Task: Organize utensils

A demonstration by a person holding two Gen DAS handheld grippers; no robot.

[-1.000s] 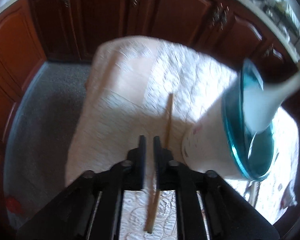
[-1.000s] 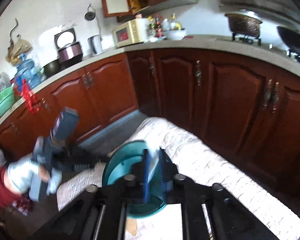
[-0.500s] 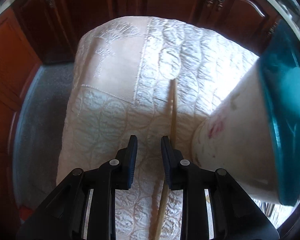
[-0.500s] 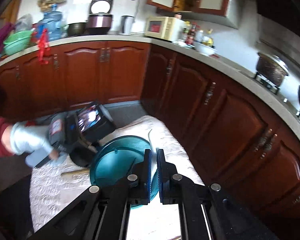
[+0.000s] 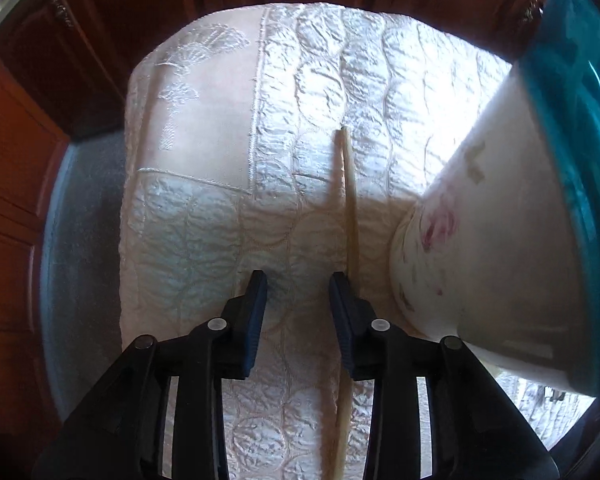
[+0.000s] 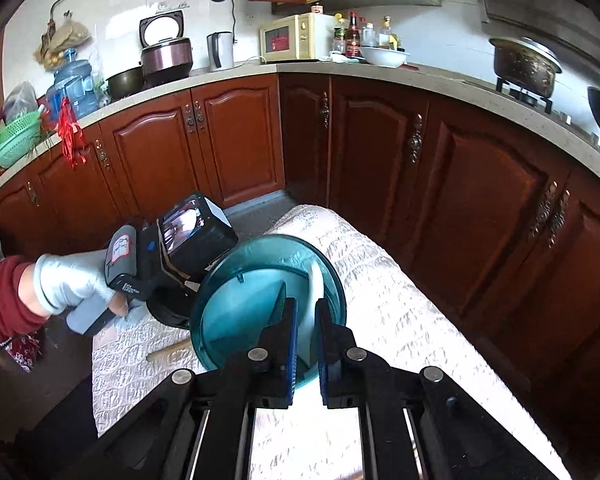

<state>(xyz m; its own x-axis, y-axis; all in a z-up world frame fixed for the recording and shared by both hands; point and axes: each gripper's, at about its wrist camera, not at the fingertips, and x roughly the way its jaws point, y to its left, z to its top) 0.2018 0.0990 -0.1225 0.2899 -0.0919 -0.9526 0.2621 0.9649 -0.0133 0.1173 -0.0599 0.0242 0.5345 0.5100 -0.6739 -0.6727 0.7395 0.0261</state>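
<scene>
Left wrist view: left gripper (image 5: 298, 280) low over the quilted cloth (image 5: 204, 232), fingers fairly wide apart, nothing between them. A chopstick (image 5: 350, 204) lies flat on the cloth, running away from camera; it passes just beside the outer edge of the right-hand finger (image 5: 342, 312), outside the gap, contact unclear. Right of it the holder (image 5: 496, 240), a white tub with a teal rim and a faint pink mark on its side, fills the right edge and looks tilted in the fisheye. Dark wood cabinets (image 5: 100, 32) behind, grey floor (image 5: 80, 220) on the left.

Right wrist view: gloved left hand (image 6: 70, 286) at left holds the other gripper's black body low by the holder's left side. Chopstick end (image 6: 168, 349) pokes out on the cloth below the holder. Holder's teal rim (image 6: 220, 288) sits centre, divider visible inside. Right gripper (image 6: 305, 312) hovers at the holder mouth, fingers narrow, with a white spoon (image 6: 314, 300) standing in the slot between them; cannot tell whether it is pinched. Counter (image 6: 440, 80) behind with a microwave (image 6: 290, 37) and a pot (image 6: 526, 64).
</scene>
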